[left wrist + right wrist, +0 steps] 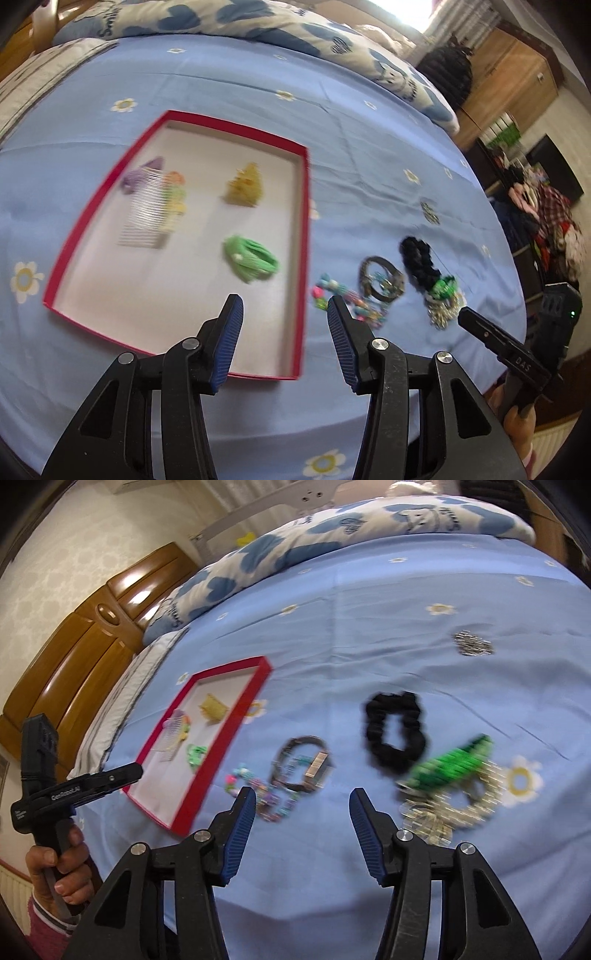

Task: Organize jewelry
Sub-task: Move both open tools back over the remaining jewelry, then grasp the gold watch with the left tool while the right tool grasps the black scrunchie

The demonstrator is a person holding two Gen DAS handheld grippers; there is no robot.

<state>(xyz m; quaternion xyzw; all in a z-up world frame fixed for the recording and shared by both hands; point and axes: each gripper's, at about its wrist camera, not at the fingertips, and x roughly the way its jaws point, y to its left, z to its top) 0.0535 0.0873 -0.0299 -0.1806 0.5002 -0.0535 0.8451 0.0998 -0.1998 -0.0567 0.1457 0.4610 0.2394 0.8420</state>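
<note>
Tools both gape empty over the bed (pixel 221 81): left tool (pixel 285 314), right tool (pixel 302 805). Red tray (pixel 305 206) holds comb (pixel 147 214) and green scrunchie (pixel 249 258); black scrunchie (pixel 395 731) and bracelet (pixel 301 768) lie right of it.

bed (pixel 229 85) | blue floral sheet | on it: red tray (pixel 306 206), black scrunchie (pixel 395 731), bead bracelet (pixel 266 797), quilt (pixel 295 542)

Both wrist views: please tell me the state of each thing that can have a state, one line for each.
left gripper: open, holds nothing, above the near edge of the box.
right gripper: open, holds nothing.
red box: lidless, partly filled.
comb: in the box.
green hair tie: in the box.
yellow clip: in the box.
black scrunchie: still on the bedsheet.
bead bracelet: on the bedsheet.
</note>
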